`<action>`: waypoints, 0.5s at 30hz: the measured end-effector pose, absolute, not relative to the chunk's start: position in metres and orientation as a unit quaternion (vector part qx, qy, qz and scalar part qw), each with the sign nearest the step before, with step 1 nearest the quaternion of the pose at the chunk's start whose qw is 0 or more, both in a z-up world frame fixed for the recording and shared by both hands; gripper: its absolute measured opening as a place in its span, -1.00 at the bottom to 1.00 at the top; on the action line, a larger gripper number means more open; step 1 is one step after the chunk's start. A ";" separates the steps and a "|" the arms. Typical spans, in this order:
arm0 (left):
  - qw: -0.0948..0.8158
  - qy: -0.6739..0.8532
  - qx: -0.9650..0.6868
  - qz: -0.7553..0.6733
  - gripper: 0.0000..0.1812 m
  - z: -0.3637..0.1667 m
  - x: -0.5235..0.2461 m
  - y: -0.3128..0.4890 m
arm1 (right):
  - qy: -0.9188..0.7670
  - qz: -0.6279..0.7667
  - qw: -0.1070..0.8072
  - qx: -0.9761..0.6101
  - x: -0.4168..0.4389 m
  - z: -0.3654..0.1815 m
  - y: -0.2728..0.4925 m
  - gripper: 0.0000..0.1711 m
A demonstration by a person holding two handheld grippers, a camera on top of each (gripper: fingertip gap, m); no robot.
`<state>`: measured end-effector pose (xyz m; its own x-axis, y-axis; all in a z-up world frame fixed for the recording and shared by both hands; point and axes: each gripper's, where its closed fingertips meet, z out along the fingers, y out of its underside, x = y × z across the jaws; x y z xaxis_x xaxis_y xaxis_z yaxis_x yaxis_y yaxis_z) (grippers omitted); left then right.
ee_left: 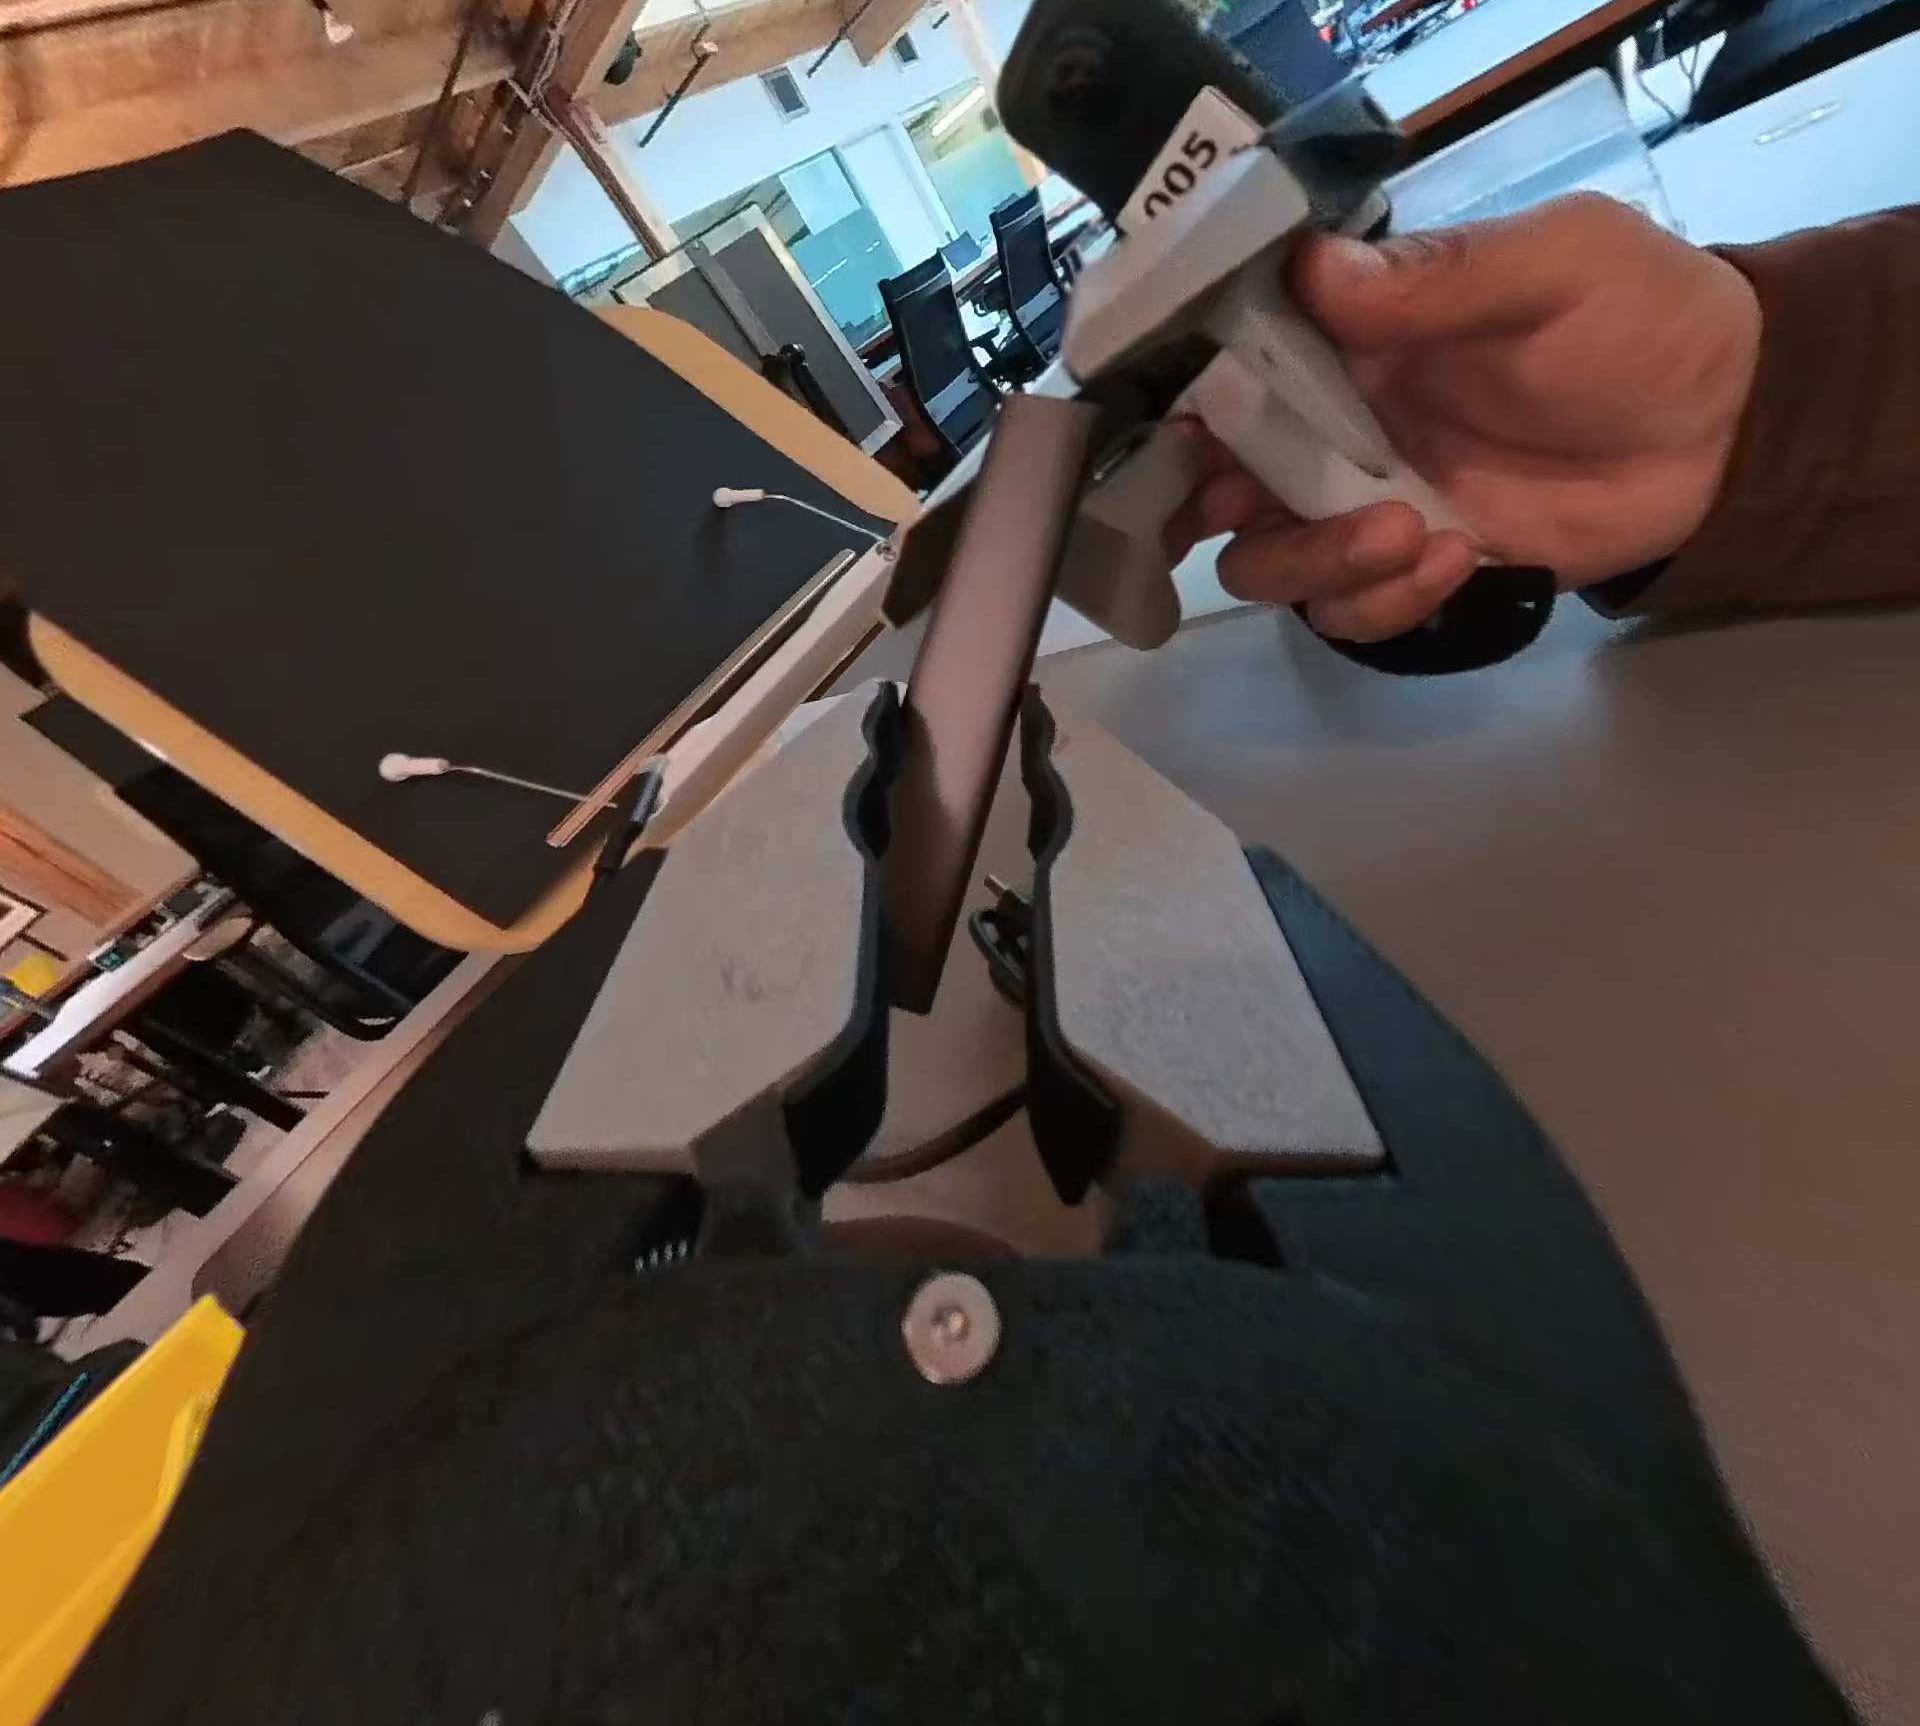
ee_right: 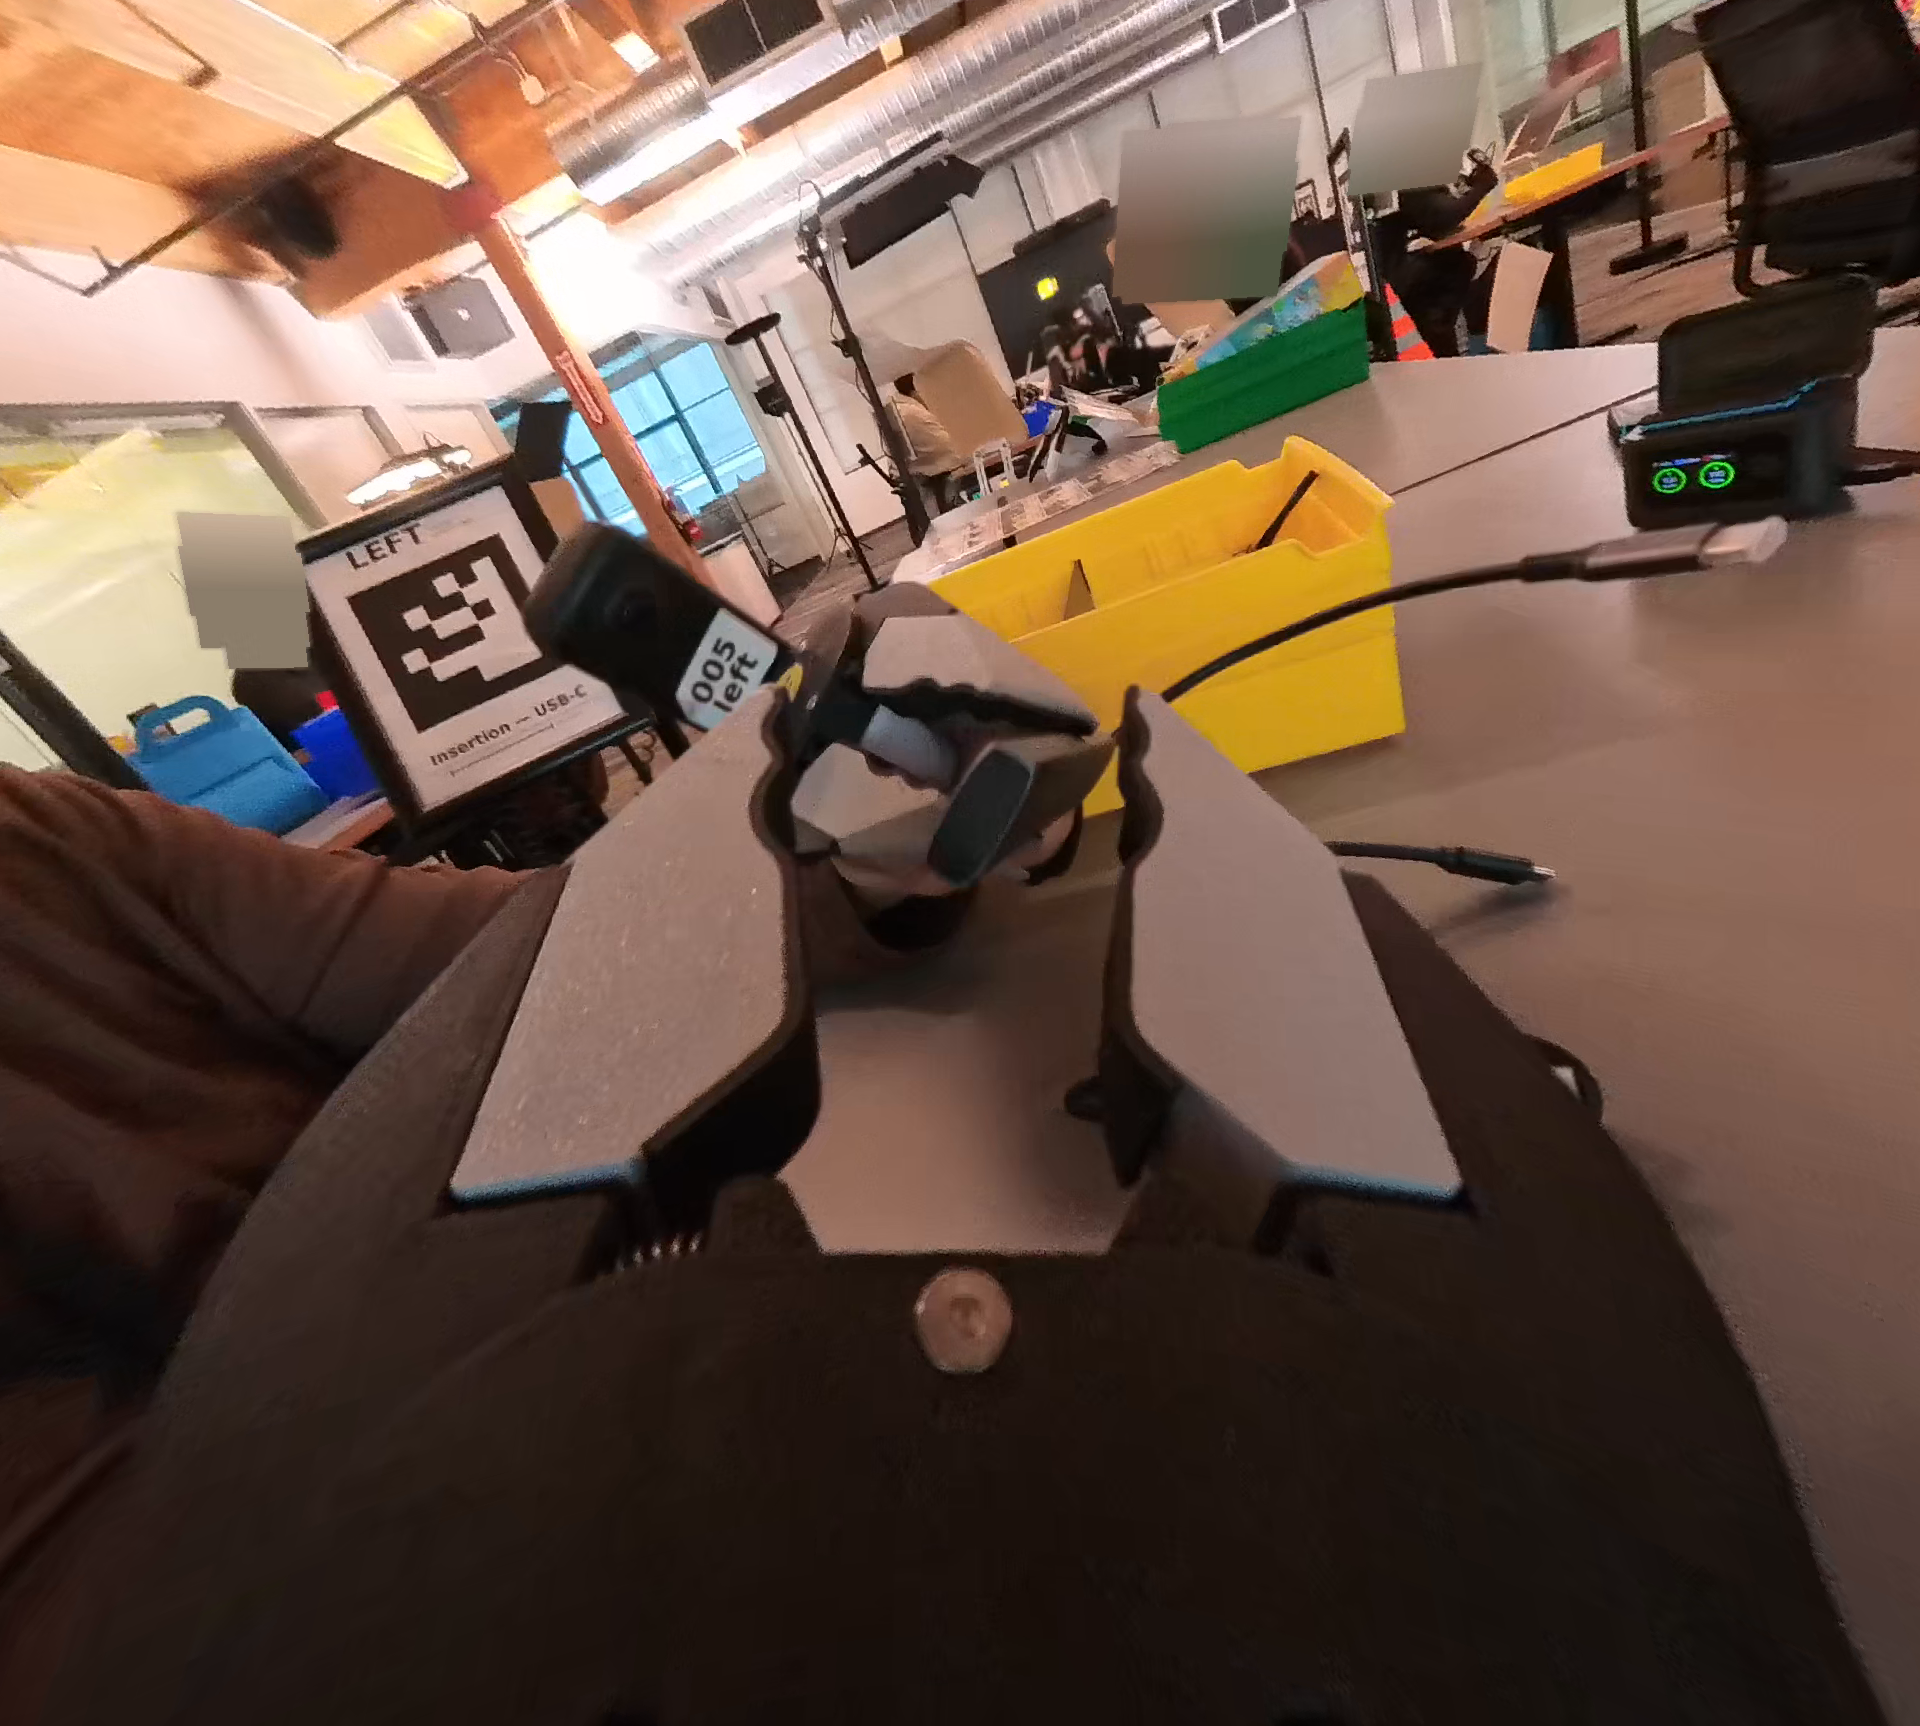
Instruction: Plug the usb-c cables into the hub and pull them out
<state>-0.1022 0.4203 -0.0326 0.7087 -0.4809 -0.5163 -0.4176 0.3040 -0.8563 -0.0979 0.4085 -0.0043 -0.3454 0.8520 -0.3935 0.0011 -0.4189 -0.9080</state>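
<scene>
My left gripper squeezes the dark flat hub between its fingers, lifted up off the grey table. My right gripper has its jaws spread wide with nothing in them (it only points at the hub). From the hub a black cable arcs out to a grey plug in the air. Another cable end lies loose on the table. Farther back sits a yellow bin.
</scene>
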 end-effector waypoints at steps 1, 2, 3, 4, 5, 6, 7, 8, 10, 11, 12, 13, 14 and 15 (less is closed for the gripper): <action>0.710 0.388 -0.587 -0.015 -0.76 -0.034 -0.100 0.420 | -0.440 0.693 0.305 -0.483 -0.098 -0.004 0.409 -0.32; 0.709 0.396 -0.583 -0.005 -0.76 -0.036 -0.098 0.420 | -0.439 0.696 0.300 -0.483 -0.099 -0.005 0.408 -0.32; 0.708 0.401 -0.581 0.008 -0.76 -0.037 -0.096 0.420 | -0.439 0.700 0.293 -0.481 -0.098 -0.005 0.407 -0.37; 0.708 0.404 -0.579 0.023 -0.76 -0.037 -0.096 0.421 | -0.440 0.706 0.284 -0.476 -0.098 -0.004 0.404 -0.43; 0.710 0.406 -0.574 0.035 -0.76 -0.037 -0.096 0.420 | -0.438 0.709 0.278 -0.477 -0.098 -0.005 0.404 -0.46; 0.711 0.408 -0.570 0.044 -0.76 -0.036 -0.096 0.420 | -0.436 0.708 0.277 -0.482 -0.099 -0.006 0.405 -0.49; 0.711 0.411 -0.567 0.057 -0.76 -0.036 -0.096 0.420 | -0.434 0.704 0.279 -0.488 -0.100 -0.008 0.407 -0.51; 0.711 0.414 -0.563 0.075 -0.76 -0.037 -0.096 0.421 | -0.435 0.701 0.280 -0.492 -0.100 -0.009 0.408 -0.54; 0.710 0.420 -0.555 0.110 -0.76 -0.038 -0.097 0.423 | -0.436 0.693 0.285 -0.499 -0.101 -0.012 0.411 -0.59; 0.712 0.419 -0.549 0.123 -0.76 -0.036 -0.097 0.423 | -0.438 0.687 0.289 -0.503 -0.101 -0.014 0.412 -0.60; 0.717 0.415 -0.544 0.135 -0.76 -0.034 -0.098 0.423 | -0.440 0.679 0.293 -0.509 -0.101 -0.016 0.414 -0.59; 0.722 0.410 -0.539 0.144 -0.76 -0.030 -0.100 0.423 | -0.444 0.672 0.298 -0.513 -0.101 -0.018 0.414 -0.59; 0.726 0.406 -0.534 0.151 -0.76 -0.028 -0.102 0.422 | -0.448 0.666 0.302 -0.514 -0.102 -0.018 0.414 -0.61; 0.729 0.403 -0.532 0.154 -0.76 -0.026 -0.103 0.422 | -0.453 0.663 0.307 -0.511 -0.102 -0.018 0.413 -0.68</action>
